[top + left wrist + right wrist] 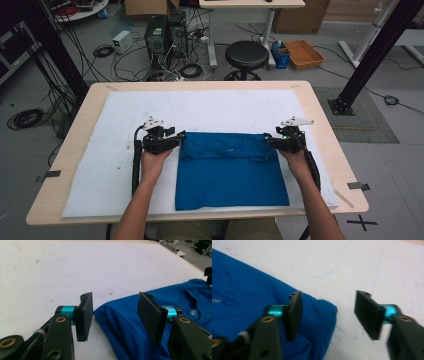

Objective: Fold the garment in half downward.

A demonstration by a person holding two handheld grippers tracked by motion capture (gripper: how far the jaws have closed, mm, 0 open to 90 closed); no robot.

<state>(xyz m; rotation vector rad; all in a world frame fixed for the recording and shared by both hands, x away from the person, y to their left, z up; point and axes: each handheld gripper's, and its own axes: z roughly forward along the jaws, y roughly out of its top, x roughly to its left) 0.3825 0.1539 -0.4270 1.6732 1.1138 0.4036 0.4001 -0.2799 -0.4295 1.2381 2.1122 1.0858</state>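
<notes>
A blue shirt [230, 170] lies folded into a rectangle on the white sheet [200, 105] that covers the table. My left gripper [180, 136] sits at the shirt's far left corner, jaws apart. In the left gripper view that gripper [115, 312] is open, and the corner of the blue shirt [122, 325] lies between the pads without being pressed. My right gripper [268, 138] is at the far right corner. In the right gripper view it [328, 307] stands open too, with the shirt's corner [322, 312] just inside its left pad.
The wooden table [80, 125] shows around the sheet. Beyond its far edge stand a black stool [246, 55], computer towers [165, 35] with cables on the floor, and an orange tray [303, 53]. Black frame posts [370, 55] rise at both sides.
</notes>
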